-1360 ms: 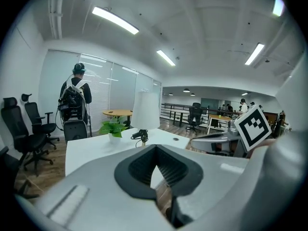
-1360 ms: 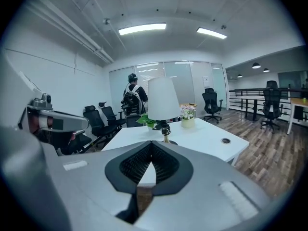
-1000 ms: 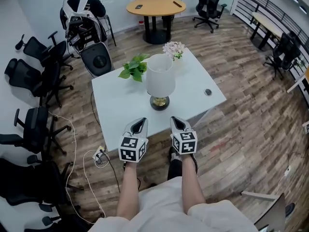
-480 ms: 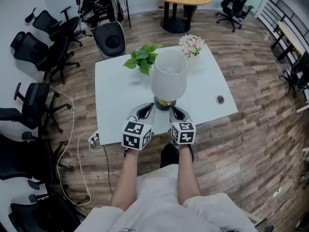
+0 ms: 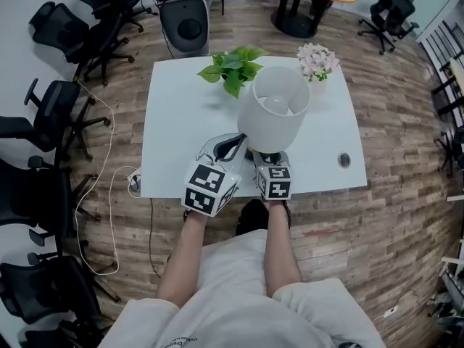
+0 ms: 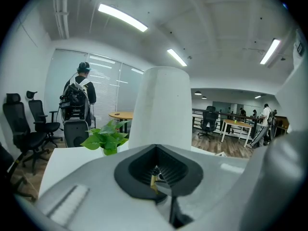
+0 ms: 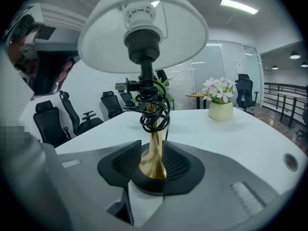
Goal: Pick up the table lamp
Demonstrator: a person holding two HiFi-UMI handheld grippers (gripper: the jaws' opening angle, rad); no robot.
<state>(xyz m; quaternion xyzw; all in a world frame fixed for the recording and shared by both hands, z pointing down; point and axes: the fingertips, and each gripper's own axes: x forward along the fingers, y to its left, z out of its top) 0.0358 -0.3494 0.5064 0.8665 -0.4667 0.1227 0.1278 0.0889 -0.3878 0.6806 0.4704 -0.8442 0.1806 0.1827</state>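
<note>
- So, the lamp (image 5: 274, 118) is standing upright on the white table (image 5: 181, 122), close to the edge on my side, with a white shade (image 7: 144, 28) on top and a gold stem (image 7: 153, 153) under it
- a black cord (image 7: 154, 105) is bundled in loops around the stem, just below the bulb socket
- my right gripper (image 5: 270, 159) is tucked in under the shade, low down by the base; its jaws have just been opening and now sit apart with the gold stem right between them, pads just beside it and not squeezing as far as I can see
- my left gripper (image 5: 232, 147) is just left of the lamp, jaws together with nothing in them, the shade looming straight ahead of it
- behind the lamp there's a leafy green plant (image 5: 233, 65) and a pot of pale pink flowers (image 5: 317, 62), both standing apart from it
</note>
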